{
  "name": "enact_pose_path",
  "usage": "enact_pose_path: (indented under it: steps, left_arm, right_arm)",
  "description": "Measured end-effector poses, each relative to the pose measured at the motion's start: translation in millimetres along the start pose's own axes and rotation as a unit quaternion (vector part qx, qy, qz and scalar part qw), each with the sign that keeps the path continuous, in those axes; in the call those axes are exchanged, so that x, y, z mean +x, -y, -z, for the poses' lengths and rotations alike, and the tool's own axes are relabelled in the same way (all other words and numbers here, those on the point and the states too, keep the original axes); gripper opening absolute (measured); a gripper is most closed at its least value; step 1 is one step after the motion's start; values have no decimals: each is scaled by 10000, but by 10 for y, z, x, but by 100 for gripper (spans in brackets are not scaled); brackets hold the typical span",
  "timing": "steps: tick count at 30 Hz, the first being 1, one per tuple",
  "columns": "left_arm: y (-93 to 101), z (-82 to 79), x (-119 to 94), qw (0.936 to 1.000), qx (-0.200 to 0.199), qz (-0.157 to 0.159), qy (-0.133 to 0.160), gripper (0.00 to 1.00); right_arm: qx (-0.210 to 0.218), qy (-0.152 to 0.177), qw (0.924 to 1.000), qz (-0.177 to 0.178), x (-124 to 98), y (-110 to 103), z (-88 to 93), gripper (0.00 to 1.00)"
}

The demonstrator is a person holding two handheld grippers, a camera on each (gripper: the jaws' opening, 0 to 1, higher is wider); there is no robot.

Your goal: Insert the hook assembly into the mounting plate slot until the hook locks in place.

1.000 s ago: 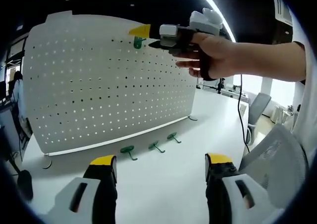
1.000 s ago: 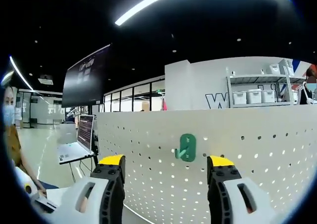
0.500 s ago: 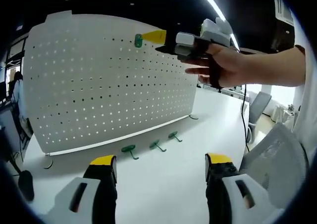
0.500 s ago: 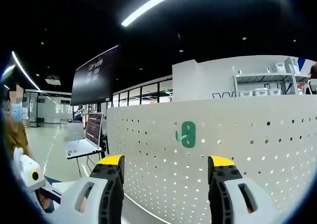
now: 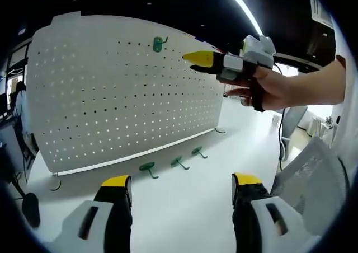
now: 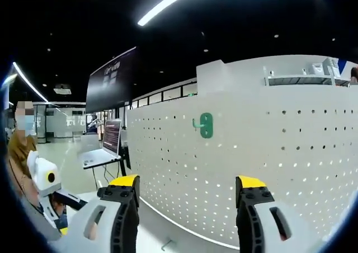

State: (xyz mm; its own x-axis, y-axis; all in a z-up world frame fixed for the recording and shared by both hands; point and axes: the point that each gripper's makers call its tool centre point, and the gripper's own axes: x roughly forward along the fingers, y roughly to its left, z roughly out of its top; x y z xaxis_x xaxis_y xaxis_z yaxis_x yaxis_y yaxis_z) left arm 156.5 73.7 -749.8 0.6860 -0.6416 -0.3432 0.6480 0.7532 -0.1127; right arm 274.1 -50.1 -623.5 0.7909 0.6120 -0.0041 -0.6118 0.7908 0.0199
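My right tool point(image 5: 197, 59) sits near the top right of the pegboard point(image 5: 112, 96), yellow tips pointing at the board, nothing between them; in the right gripper view its jaws stand well apart and bare. A green hook point(image 5: 159, 43) hangs on the pegboard near its top edge, just left of the right tool and clear of it. It looks seated, so I read this one as placed and the tool as backed off. I can't confirm the lock from here.

Left tool point(image 5: 179, 194) is wide open, holding nothing, low over the worktop point(image 5: 184, 208) in front of the pegboard. Three more green hooks point(image 5: 147, 168) lie on the worktop at the pegboard's foot.

Next move as I judge it: drop to the pegboard's foot, grip the nearest hook by its stem, and keep the backplate facing the holes.
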Motion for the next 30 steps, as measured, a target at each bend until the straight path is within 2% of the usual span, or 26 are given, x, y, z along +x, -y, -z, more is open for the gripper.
enact_pose_path:
  steps: [4, 15, 25, 30]
  left_arm:
    - [0, -6, -1, 10000, 5, -20, 2, 74]
    - [12, 0, 13, 10000, 31, 14, -57, 75]
    - [0, 17, -8, 10000, 37, -7, -87, 75]
    - [8, 21, -4, 9999, 46, 6, -105, 75]
  right_arm:
    - [82, -165, 9998, -27, -161, 12, 159, 67]
    - [144, -456, 9989, 19, -500, 33, 449, 67]
    - [176, -661, 9977, 19, -747, 50, 622, 68]
    - [194, -675, 9975, 49, -815, 53, 642, 68]
